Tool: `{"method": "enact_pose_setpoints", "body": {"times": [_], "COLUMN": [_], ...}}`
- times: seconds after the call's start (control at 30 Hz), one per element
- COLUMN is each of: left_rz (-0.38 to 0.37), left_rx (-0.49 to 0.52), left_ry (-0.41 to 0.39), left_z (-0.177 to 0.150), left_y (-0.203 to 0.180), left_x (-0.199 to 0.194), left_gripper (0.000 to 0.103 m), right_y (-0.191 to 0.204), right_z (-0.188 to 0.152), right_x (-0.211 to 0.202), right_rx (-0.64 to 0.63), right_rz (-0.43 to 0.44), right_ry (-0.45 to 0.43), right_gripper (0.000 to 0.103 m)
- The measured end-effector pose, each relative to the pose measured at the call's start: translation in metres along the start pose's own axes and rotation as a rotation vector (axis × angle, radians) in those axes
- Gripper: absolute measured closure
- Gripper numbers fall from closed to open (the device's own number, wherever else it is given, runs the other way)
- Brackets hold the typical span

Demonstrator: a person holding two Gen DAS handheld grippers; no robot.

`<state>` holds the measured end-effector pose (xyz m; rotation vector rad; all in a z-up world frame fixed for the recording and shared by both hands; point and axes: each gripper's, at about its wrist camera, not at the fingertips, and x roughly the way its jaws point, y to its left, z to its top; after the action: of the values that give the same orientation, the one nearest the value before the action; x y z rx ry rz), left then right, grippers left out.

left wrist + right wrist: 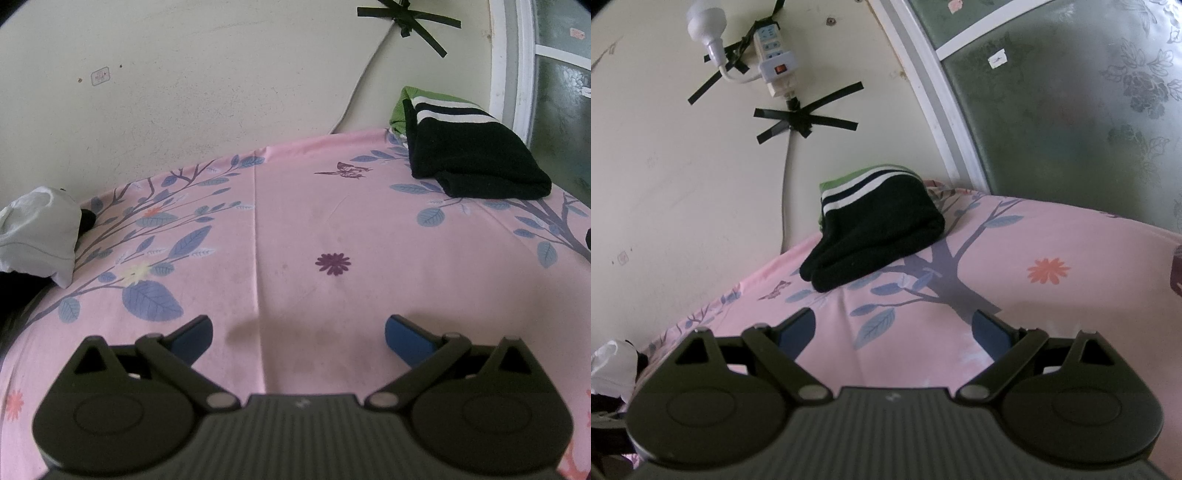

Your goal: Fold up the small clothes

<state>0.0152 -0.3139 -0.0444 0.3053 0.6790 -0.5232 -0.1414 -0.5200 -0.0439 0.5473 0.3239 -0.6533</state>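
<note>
The left tongs (298,334) stand wide open, their two blue-padded fingers (195,338) spread far apart with nothing between them. Black linkage bars run back from each finger to the ribbed black body at the bottom of the left wrist view. The tongs point forward and slightly downward, seemingly hovering rather than touching, though the height is hard to judge.

The right tongs (894,330) are likewise spread wide and hold nothing. Their blue pads (991,332) sit in shadow at the ends of the black bars, tilted forward and down in a similar pose.
</note>
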Motion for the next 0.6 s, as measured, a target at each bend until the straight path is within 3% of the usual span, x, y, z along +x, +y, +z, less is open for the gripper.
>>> {"method": "enact_pose_setpoints", "body": {"times": [0.6], "left_rz": [-0.004], "left_rx": [0.011], "left_ry": [-0.007], "left_z": [-0.0002], "left_y": [-0.0006], "left_x": [-0.0010], "left_gripper": [0.000], "right_y": [0.0003], "right_z": [-0.0011], "right_x": [-0.0014], "right_rx": [0.001], "right_rz": [-0.002], "right_ry": [-0.003], "right_gripper": [0.015]}}
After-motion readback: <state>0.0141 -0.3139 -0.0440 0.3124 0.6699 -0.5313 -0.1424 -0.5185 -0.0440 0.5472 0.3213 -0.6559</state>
